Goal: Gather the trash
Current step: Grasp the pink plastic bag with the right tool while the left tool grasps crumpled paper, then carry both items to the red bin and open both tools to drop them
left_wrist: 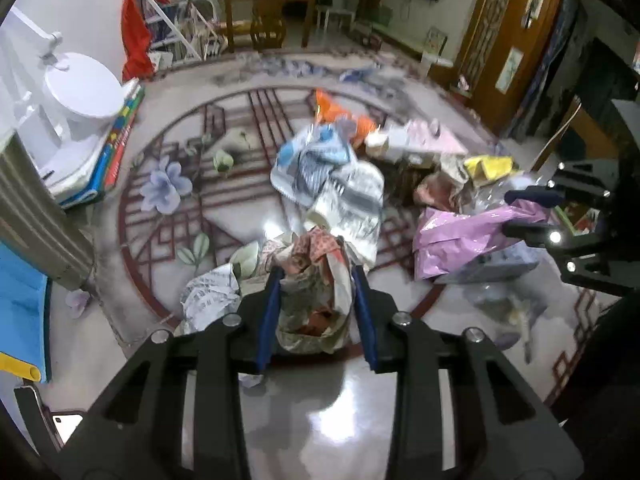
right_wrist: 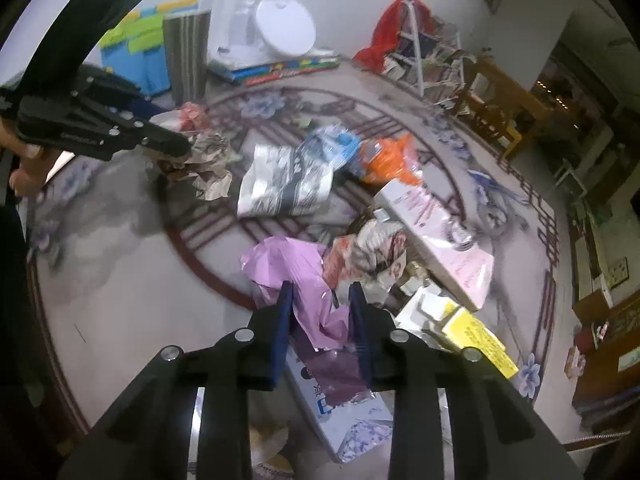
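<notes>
Left wrist: one crumpled paper wad (left_wrist: 316, 300) between left tongs (left_wrist: 316, 276).

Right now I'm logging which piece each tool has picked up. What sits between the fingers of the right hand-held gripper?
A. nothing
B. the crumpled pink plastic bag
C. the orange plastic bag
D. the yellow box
B: in the right wrist view, the right hand-held gripper has its blue fingers closed on either side of the crumpled pink plastic bag.
</notes>
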Available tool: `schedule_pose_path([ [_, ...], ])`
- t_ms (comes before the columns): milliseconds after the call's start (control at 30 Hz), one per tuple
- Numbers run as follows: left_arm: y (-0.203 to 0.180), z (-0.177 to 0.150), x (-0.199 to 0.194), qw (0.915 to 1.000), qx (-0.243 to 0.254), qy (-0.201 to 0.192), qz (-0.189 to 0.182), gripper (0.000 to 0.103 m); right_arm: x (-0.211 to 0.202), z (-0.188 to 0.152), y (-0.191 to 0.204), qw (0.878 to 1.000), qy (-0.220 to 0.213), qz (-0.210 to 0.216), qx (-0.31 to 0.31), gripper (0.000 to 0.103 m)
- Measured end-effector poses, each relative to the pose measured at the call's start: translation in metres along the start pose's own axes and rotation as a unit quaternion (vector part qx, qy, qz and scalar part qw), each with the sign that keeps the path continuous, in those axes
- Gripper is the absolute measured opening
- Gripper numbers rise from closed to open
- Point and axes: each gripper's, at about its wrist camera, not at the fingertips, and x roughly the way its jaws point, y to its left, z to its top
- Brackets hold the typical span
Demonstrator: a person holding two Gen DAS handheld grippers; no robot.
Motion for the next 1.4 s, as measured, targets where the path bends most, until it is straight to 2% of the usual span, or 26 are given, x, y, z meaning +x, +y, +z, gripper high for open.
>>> schedule_pose_path([
  [200,-0.004,0.004,-0.017,0.9997,-0.011,-0.013,-0.016,0.033,-0.025,-0.001,-0.006,0.999,-0.020,-0.002,0.026,0.024],
  [500,-0.033,0.012,-0.045,0.9992,0.007,-0.033,-0.022,0.033,-0.076,-0.014,-0.025,0.993,-0.061,0.030,0.094,0.023],
  [800,-0.087,0.039,-0.048,0.9969,0.039,-0.043,-0.053,0.033,-0.113,-0.044,-0.057,0.988,-0.075,-0.009,0.131,0.023],
  [1033,-0.152,0.071,-0.029,0.9926,0.067,-0.042,-0.092,0.033,-0.141,-0.087,-0.101,0.978,-0.075,-0.058,0.187,0.023],
  [1400,-0.281,0.112,0.013,0.9774,0.117,-0.035,-0.173,0.033,-0.194,-0.177,-0.181,0.946,-0.079,-0.134,0.285,0.023],
])
